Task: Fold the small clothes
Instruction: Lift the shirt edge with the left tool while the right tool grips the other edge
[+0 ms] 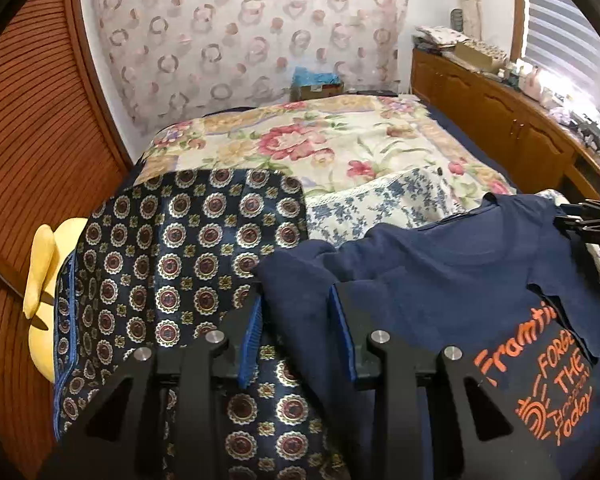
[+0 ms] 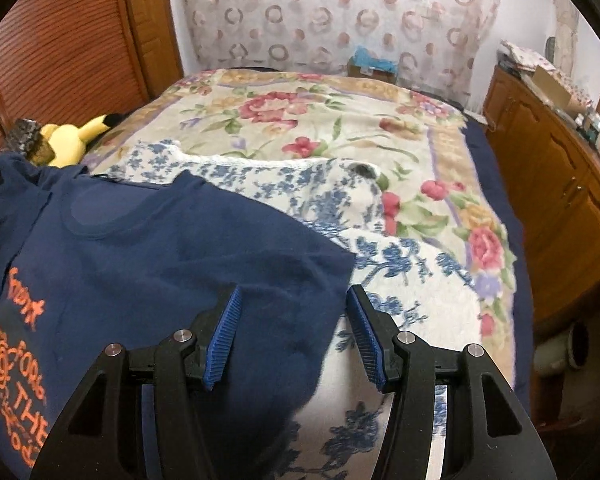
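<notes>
Covering the whole bed (image 2: 440,148), the flowered blanket gives a soft, bumpy base, so a fold could drift. Across it, from six toward nine o'clock in the right wrist view, lies the navy T-shirt (image 2: 148,240), over a blue-flowered white cloth (image 2: 400,280) that might get pinched along with it. Each sleeve sits between spread pads, not yet pressed: the right gripper (image 2: 294,332) straddles the edge and could miss it; the left gripper (image 1: 296,336), narrower, may snag the patterned dark cloth (image 1: 172,240) at its nine o'clock.

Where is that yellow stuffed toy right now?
The yellow stuffed toy lies at the bed's left edge beside the wooden slatted door, just beyond the navy T-shirt.
</notes>
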Demonstrator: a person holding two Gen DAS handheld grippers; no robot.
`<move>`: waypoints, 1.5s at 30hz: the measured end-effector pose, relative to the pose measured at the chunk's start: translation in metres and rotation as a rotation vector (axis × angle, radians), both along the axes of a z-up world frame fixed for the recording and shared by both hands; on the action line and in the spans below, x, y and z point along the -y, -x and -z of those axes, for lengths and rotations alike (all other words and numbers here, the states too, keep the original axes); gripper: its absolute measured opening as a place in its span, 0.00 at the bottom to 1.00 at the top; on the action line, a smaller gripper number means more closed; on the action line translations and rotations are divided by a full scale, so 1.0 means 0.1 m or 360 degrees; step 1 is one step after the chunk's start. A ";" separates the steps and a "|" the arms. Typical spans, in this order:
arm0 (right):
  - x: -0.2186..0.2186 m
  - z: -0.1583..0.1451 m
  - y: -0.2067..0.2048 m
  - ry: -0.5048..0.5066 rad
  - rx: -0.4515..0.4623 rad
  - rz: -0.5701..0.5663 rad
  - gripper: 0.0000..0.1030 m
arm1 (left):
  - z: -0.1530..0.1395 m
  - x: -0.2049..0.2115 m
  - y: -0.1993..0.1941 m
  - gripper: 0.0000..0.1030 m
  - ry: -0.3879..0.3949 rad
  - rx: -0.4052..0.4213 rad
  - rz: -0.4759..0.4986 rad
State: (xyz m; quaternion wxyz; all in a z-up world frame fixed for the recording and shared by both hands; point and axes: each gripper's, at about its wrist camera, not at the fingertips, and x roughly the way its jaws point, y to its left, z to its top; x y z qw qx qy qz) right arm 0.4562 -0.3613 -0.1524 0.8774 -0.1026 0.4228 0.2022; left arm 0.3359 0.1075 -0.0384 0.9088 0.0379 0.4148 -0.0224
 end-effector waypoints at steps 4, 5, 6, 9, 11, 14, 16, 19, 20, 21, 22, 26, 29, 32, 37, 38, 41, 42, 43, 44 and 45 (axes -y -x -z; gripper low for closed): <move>0.08 0.02 -0.05 -0.0018 -0.0015 0.0036 0.55 | 0.04 0.00 -0.04 0.31 -0.0003 -0.0012 0.0001; 0.10 0.01 -0.08 -0.0021 -0.0017 0.0047 0.55 | 0.04 0.00 -0.04 0.31 0.0001 -0.0007 0.0006; 0.10 0.01 -0.09 -0.0024 -0.0019 0.0050 0.55 | 0.04 0.01 -0.03 0.14 0.0015 0.0011 0.0032; 0.06 0.01 -0.09 -0.0050 -0.0026 0.0005 0.52 | 0.01 0.06 -0.03 0.03 0.0063 0.0036 0.0055; -0.02 0.00 -0.07 -0.0048 -0.0025 -0.0075 0.34 | -0.05 0.13 0.01 0.02 0.0058 0.0075 0.0085; -0.07 -0.01 -0.07 -0.0083 -0.0073 -0.0134 0.06 | -0.15 0.23 0.10 0.02 0.0087 0.0124 0.0139; -0.09 -0.03 -0.04 -0.0078 -0.0066 -0.0139 0.05 | -0.25 0.30 0.21 0.02 0.0112 0.0158 0.0171; -0.08 -0.19 0.13 -0.0156 0.0009 -0.0157 0.04 | -0.38 0.38 0.41 0.01 0.0137 0.0211 0.0218; -0.07 -0.25 0.20 -0.0182 0.0036 -0.0160 0.04 | -0.42 0.41 0.49 0.01 0.0143 0.0229 0.0232; -0.06 -0.31 0.25 -0.0202 0.0057 -0.0164 0.04 | -0.47 0.43 0.58 0.01 0.0150 0.0247 0.0244; -0.06 -0.37 0.32 -0.0220 0.0080 -0.0168 0.04 | -0.52 0.45 0.70 0.01 0.0156 0.0270 0.0258; -0.02 -0.60 0.70 -0.0270 0.0166 -0.0188 0.04 | -0.61 0.45 1.07 0.01 0.0189 0.0330 0.0268; 0.02 -0.70 1.03 -0.0283 0.0217 -0.0208 0.04 | -0.59 0.40 1.39 0.01 0.0205 0.0362 0.0260; 0.07 -0.75 1.42 -0.0283 0.0261 -0.0211 0.04 | -0.51 0.34 1.66 0.01 0.0230 0.0366 0.0243; 0.16 -0.78 1.92 -0.0279 0.0297 -0.0192 0.04 | -0.38 0.15 2.12 0.01 0.0288 0.0390 0.0173; 0.18 -0.79 2.04 -0.0275 0.0313 -0.0179 0.04 | -0.37 0.11 2.22 0.01 0.0297 0.0399 0.0161; 0.26 -0.82 2.33 -0.0284 0.0339 -0.0157 0.04 | -0.36 0.02 2.53 0.01 0.0301 0.0437 0.0126; 0.29 -0.83 2.40 -0.0288 0.0343 -0.0153 0.04 | -0.35 0.00 2.63 0.01 0.0305 0.0446 0.0118; 0.35 -0.83 2.52 -0.0292 0.0352 -0.0144 0.04 | -0.34 -0.03 2.73 0.01 0.0311 0.0455 0.0109; 0.37 -0.83 2.59 -0.0294 0.0357 -0.0137 0.04 | -0.33 -0.06 2.85 0.02 0.0316 0.0460 0.0100; 0.41 -0.83 2.70 -0.0300 0.0356 -0.0133 0.04 | -0.32 -0.06 2.95 0.02 0.0312 0.0464 0.0094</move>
